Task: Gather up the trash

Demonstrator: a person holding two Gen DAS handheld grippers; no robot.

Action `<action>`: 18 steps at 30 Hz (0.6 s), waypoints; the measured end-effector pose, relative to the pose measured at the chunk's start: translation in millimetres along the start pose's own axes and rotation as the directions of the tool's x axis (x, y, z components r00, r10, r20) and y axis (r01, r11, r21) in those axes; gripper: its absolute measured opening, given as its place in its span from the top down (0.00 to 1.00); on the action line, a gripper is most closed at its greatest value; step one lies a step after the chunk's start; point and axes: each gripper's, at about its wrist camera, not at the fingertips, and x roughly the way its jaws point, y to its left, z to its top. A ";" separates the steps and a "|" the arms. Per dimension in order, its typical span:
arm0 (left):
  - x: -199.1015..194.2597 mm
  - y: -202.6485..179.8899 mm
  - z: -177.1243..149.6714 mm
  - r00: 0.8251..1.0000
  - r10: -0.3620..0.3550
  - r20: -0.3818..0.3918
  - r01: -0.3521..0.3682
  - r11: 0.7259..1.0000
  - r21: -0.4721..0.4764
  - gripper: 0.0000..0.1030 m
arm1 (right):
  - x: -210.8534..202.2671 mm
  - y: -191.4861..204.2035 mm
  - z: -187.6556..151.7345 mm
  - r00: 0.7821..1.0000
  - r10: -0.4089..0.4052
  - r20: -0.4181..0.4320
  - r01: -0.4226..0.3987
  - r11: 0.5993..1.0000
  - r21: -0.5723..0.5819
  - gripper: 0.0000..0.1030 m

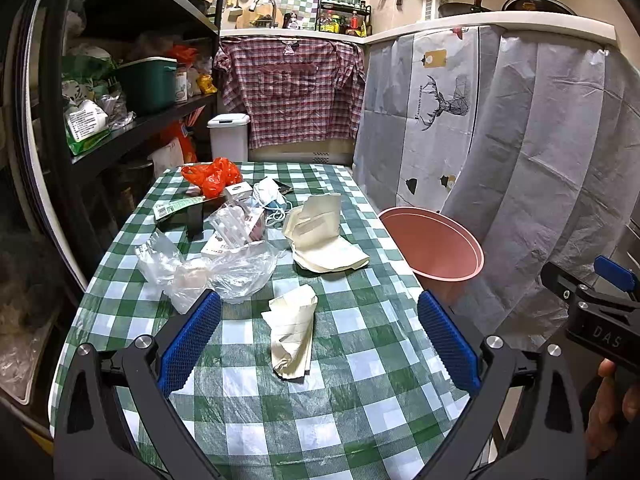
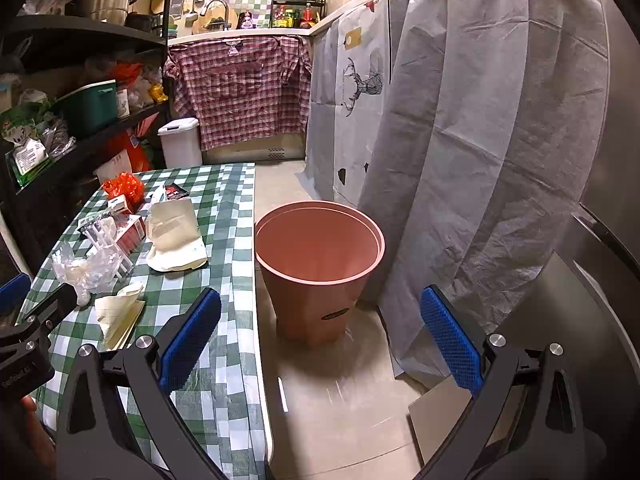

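A green checked table (image 1: 352, 360) holds trash: a folded cream paper (image 1: 292, 332) nearest, a larger cream paper bag (image 1: 320, 236), a clear plastic bag (image 1: 212, 272), an orange bag (image 1: 212, 176), a face mask (image 1: 268, 198) and small boxes. A pink bin (image 1: 436, 248) stands on the floor right of the table, empty inside (image 2: 320, 252). My left gripper (image 1: 320, 336) is open above the near table, the folded paper between its fingers. My right gripper (image 2: 320, 336) is open and empty, facing the bin. The folded paper also shows in the right wrist view (image 2: 118, 316).
A black shelf rack (image 1: 132, 80) full of goods stands left of the table. A white lidded bin (image 1: 229, 136) stands behind it. Grey curtains (image 2: 480, 140) hang right of the pink bin. A flat board (image 2: 440, 420) lies on the floor near right.
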 end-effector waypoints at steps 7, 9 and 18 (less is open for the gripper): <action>0.4 0.2 -0.5 1.000 -0.002 -0.001 0.002 1.000 0.000 0.07 | -0.1 1.6 -0.4 1.000 -0.002 0.000 0.002 1.000 -0.001 0.05; 0.4 0.0 -0.9 1.000 -0.003 -0.001 0.003 1.000 0.003 0.07 | 0.2 1.5 -0.3 1.000 -0.002 -0.001 0.002 1.000 -0.001 0.05; 1.2 0.4 -2.5 1.000 -0.001 0.000 0.001 1.000 0.004 0.07 | 0.0 1.0 -0.4 1.000 -0.003 0.000 0.003 1.000 -0.002 0.05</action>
